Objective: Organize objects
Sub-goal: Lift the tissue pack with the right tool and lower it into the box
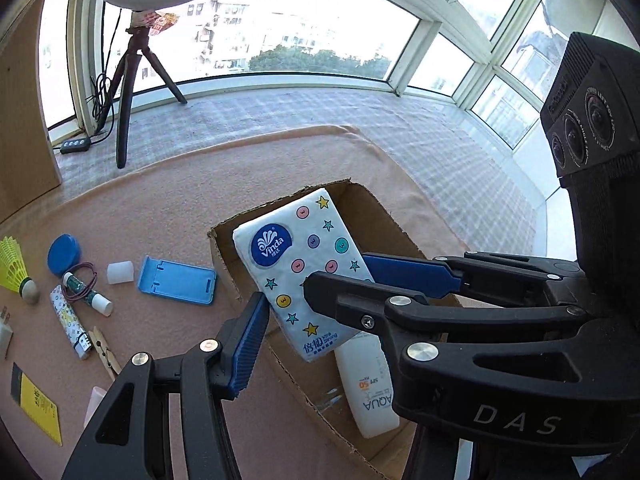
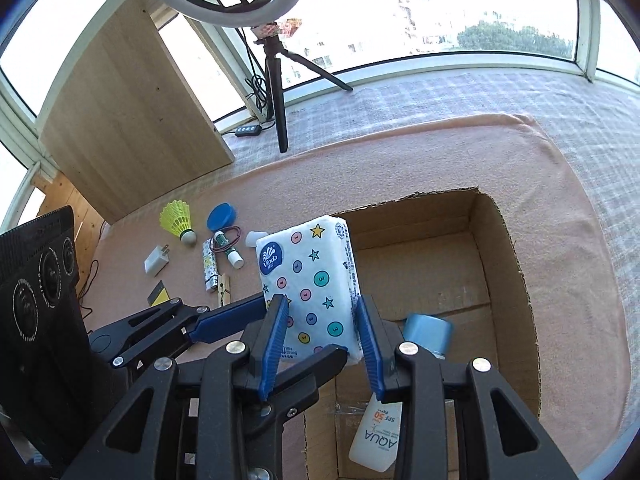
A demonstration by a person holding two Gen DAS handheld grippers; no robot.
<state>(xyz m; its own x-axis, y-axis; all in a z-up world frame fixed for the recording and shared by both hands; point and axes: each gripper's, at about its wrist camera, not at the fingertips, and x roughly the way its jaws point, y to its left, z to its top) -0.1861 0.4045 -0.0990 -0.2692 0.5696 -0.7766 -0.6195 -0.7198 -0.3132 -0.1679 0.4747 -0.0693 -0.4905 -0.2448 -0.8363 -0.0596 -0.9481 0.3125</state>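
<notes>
Right now the tissue pack (image 2: 310, 280) hangs in the air over the near left corner of the cardboard box (image 2: 520, 280), and both tools have a hand in it. The right tool (image 2: 322, 330) is clamped on the pack's lower end, one blue pad on each long edge. The left tool (image 1: 316, 300) reaches in from the side; one of its pads touches the pack's edge, but the other finger sits behind the pack, so I cannot tell whether it really squeezes or only steadies.

Down in the box lie a white sunscreen bottle (image 2: 376, 436) and a small blue cup (image 2: 428, 334), both near the front wall.

For a tidy drop, I'd say carry the pack further over the bare cardboard floor toward the back, clear of the bottle and cup, level it out, and lower it before letting go. The pack is soft, so a light squeeze should do.

Out on the pink blanket (image 1: 160, 200) a yellow shuttlecock (image 2: 178, 220), a blue lid (image 2: 222, 216), a white charger (image 2: 157, 260) and a blue phone stand (image 1: 176, 280) wait their turn.
</notes>
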